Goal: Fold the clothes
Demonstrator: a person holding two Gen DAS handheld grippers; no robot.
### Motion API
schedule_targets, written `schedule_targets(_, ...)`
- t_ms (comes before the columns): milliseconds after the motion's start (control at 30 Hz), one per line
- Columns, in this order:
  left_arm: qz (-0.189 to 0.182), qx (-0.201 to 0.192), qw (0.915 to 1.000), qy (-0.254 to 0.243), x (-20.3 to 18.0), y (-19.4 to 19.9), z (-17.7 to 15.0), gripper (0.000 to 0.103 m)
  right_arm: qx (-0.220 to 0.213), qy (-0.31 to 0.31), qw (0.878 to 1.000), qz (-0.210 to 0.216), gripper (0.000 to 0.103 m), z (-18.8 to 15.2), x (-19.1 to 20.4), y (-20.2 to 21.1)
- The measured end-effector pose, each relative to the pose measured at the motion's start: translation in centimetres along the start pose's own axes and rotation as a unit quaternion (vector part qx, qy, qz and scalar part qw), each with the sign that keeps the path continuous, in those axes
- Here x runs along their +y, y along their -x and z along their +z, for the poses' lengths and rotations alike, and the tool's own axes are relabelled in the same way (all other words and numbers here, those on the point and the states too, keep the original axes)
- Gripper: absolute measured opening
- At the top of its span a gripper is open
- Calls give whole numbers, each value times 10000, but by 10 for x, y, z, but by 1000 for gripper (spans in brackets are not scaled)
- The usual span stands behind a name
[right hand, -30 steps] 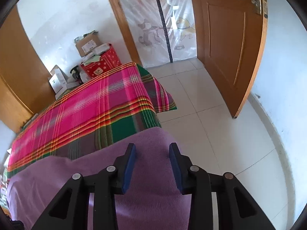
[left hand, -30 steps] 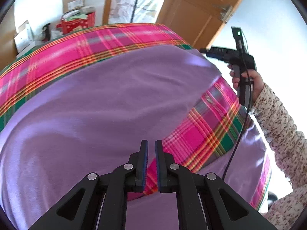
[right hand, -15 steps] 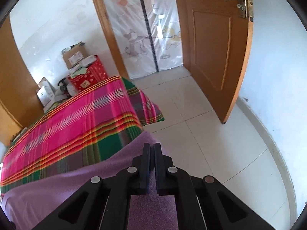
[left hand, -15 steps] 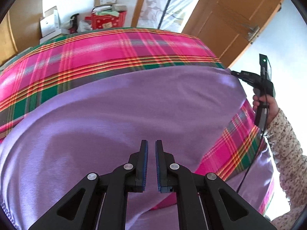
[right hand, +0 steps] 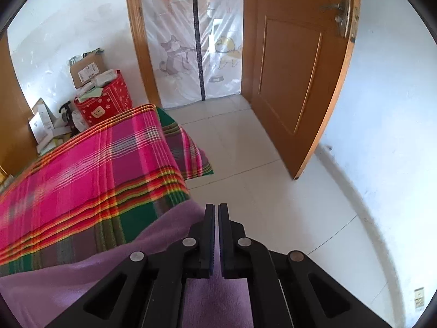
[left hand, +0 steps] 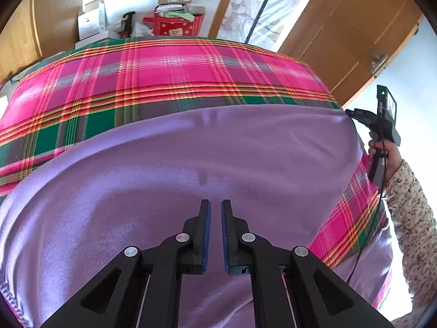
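Note:
A purple garment (left hand: pixel 191 164) lies spread over a bed with a pink and green plaid sheet (left hand: pixel 164 71). My left gripper (left hand: pixel 215 210) is over the garment's near part. Its jaws are nearly together and purple cloth shows in the narrow gap. My right gripper (right hand: pixel 217 210) is shut on the garment's (right hand: pixel 82 278) far right corner at the bed's edge. The left wrist view also shows that right gripper (left hand: pixel 352 113) at the cloth's corner, held by a hand (left hand: pixel 385 153) in a floral sleeve (left hand: pixel 409 213).
The plaid sheet (right hand: pixel 82 169) hangs over the bed's end onto a white tiled floor (right hand: pixel 273 191). An open wooden door (right hand: pixel 295 68) and a curtained doorway (right hand: pixel 196 41) lie beyond. A red bag (right hand: pixel 106 104) and cardboard boxes (right hand: pixel 87 68) stand against the far wall.
My right gripper was open over the garment's corner and has shut on it. In the left wrist view, purple cloth now covers the plaid patch that showed by the fingers.

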State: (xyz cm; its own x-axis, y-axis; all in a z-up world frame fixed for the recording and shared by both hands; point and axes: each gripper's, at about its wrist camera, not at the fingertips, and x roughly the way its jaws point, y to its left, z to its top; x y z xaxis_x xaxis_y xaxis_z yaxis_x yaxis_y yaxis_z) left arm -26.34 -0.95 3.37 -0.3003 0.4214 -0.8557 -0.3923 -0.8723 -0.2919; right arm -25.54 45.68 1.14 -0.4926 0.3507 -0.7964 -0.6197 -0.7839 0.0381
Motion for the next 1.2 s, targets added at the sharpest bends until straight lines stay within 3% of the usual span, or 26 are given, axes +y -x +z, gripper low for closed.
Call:
schedule_targets(233,82,-167,9997,154,14,28,-16,10,-97,119,9982,576,3,-18,5,45)
schedule_targets(367,116,-242,9991,327,23,49,-32,11,-168,701,9901,1202,5,-40,32,89)
schedule_targets(467,150,-270,9986,428,31,62,-50,12,-16,1517,9669,2051,12,-74,68,120)
schedule_targets(600,195,-308,9978,562,41,79,-75,13,501,2577,9058,3325,17,-128,119,149)
schedule_targets(767,307,-317,9959,792,59,97,-105,14,799,3379,8525,3908,18,-180,162,176)
schedule_targets(867,402,-315,9941,958,72,108,-121,14,888,3601,8365,4033,18,-192,178,189)
schedule_targets(1033,611,-408,9898,1222,95,134,-146,16,1041,3826,8290,3943,24,-221,193,195)
schedule_targets(1200,744,-281,9841,1591,120,135,-182,17,1200,4098,8234,3738,27,-262,198,198)
